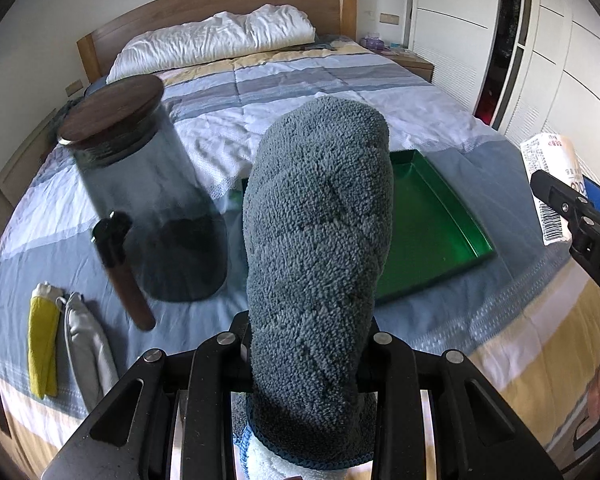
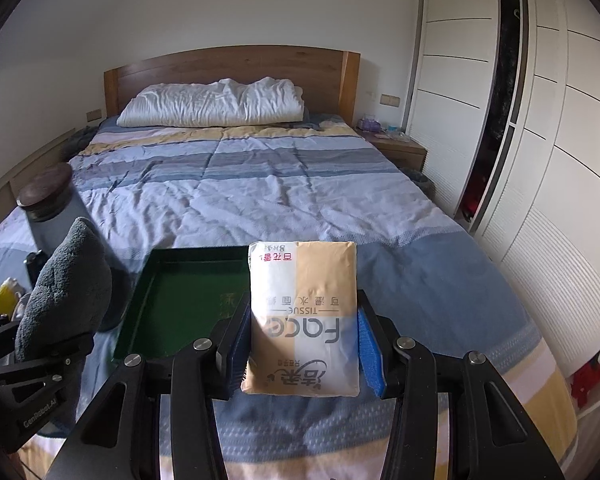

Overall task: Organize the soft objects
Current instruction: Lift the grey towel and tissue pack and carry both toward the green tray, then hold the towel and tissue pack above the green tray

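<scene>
My left gripper is shut on a rolled grey-blue fluffy towel and holds it upright above the bed; the towel also shows in the right wrist view. My right gripper is shut on a beige-and-white face tissue pack, held above the bed's near end; the pack also shows at the right edge of the left wrist view. A green tray lies on the bed behind the towel, and in the right wrist view it lies left of the pack.
A dark glass jar with a wooden lid stands on the bed at the left. Beside it lie a wooden-handled brush, a yellow cloth and a grey pouch. A white pillow is at the headboard. White wardrobes line the right.
</scene>
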Motion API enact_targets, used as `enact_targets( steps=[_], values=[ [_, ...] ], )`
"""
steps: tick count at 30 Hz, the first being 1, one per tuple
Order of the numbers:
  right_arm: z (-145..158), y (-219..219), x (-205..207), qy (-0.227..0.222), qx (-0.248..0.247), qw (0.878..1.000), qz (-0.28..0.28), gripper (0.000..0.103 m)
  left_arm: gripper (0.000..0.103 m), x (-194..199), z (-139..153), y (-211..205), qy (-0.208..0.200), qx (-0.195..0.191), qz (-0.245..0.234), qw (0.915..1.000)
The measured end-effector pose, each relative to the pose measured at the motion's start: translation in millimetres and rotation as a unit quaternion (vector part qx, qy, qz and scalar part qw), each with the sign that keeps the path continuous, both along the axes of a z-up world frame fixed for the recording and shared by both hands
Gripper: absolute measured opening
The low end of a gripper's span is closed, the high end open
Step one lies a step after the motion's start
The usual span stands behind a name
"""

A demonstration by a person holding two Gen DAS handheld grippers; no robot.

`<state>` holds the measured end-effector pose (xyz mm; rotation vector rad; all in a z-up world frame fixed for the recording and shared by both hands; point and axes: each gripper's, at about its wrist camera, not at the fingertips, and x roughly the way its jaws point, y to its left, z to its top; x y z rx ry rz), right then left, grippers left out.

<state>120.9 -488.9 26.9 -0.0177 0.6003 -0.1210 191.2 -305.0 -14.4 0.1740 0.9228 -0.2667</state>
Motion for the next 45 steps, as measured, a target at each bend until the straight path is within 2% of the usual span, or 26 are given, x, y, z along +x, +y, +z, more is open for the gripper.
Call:
enact_targets(
  steps=[11, 19, 29, 45],
  values=[
    [-24, -5, 69, -0.006, -0.013, 1.000, 0.017, 0.046, 0.026, 35, -11, -12, -0.005, -0.007, 0.036, 0.9993],
    [-46, -10, 119, 0.003, -0.006, 0.999, 0.050, 0.046, 0.026, 59, -26, -19, 0.011, -0.012, 0.071, 0.9974],
    [-80, -17, 162, 0.025, -0.007, 0.998, 0.061, 0.046, 0.026, 81, -50, -32, 0.021, -0.003, 0.093, 0.9955],
    [-110, -16, 212, 0.044, -0.005, 0.996, 0.075, 0.047, 0.026, 111, -71, -44, 0.041, 0.010, 0.125, 0.9912]
  ],
)
